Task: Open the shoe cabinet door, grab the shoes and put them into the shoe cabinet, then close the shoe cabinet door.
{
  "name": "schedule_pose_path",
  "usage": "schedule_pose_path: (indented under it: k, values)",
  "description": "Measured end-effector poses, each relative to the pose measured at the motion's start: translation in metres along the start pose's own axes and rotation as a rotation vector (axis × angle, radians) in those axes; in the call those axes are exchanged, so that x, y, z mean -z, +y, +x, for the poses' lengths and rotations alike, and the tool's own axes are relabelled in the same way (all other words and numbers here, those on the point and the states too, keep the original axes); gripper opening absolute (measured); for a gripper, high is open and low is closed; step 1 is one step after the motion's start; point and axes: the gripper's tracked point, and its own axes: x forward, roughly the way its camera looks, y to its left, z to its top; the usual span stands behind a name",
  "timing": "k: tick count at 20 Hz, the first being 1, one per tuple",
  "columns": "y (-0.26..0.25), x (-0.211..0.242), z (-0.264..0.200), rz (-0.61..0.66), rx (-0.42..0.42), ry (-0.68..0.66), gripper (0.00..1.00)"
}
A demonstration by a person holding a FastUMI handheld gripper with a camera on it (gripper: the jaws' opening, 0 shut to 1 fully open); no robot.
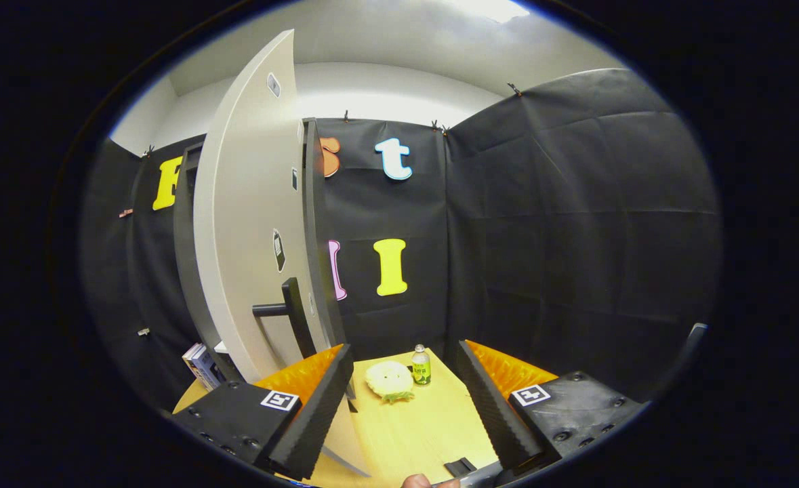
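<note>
While the claw hangs with fingers spread wide, gripping nothing | cabinet door stands open at the bench's left edge, black handle beyond the left finger | pale shoe beside a bottle near the far edge.

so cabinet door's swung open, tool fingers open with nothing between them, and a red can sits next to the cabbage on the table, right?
Not a red can: the gripper view shows a small green-labelled bottle beside the cabbage. The rest holds: door open, tool open and empty.
</note>
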Motion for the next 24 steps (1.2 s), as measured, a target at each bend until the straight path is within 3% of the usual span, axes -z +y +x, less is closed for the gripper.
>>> schedule_pose_path:
  k: [8, 19, 24]
  values:
    - [0.028, 0.003, -0.01, -0.019, 0.009, 0.01, 0.97]
    - [0.127, 0.023, -0.029, 0.007, -0.027, 0.043, 0.98]
    - [0.178, 0.032, -0.027, 0.035, -0.113, 0.066, 0.98]
